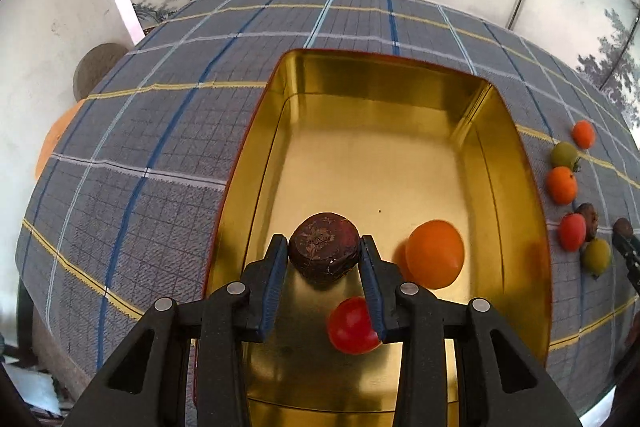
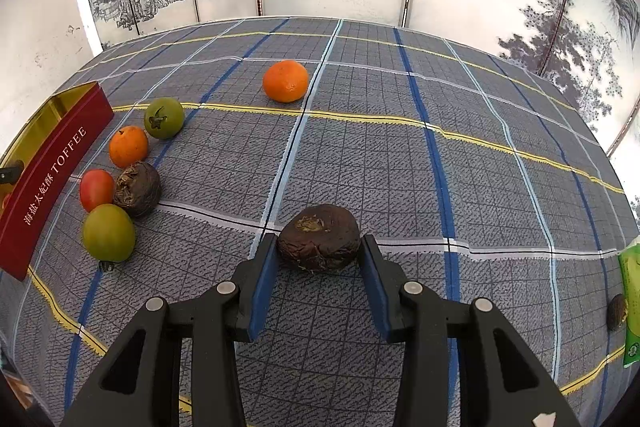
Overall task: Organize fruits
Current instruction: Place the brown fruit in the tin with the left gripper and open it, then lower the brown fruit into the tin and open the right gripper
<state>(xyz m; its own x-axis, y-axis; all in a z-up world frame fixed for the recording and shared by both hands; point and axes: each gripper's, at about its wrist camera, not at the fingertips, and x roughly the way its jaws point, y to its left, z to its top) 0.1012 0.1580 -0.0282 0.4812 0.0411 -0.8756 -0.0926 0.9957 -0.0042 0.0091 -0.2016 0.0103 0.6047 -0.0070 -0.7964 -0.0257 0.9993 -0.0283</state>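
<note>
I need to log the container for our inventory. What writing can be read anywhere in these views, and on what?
"TOFFEE": white letters on the red outer wall of the tin, right wrist view.
"海盐太妃酥": white Chinese characters on the same wall, beside it.
Green packet at the right edge: its print is too small and cut off to read.
Left wrist view: no readable text.

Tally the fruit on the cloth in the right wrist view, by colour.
Orange: 2
Green: 2
Red: 1
Dark brown: 2, one between the right gripper fingers
Total: 7
The dark lump by the green packet is too hidden to count.
</note>
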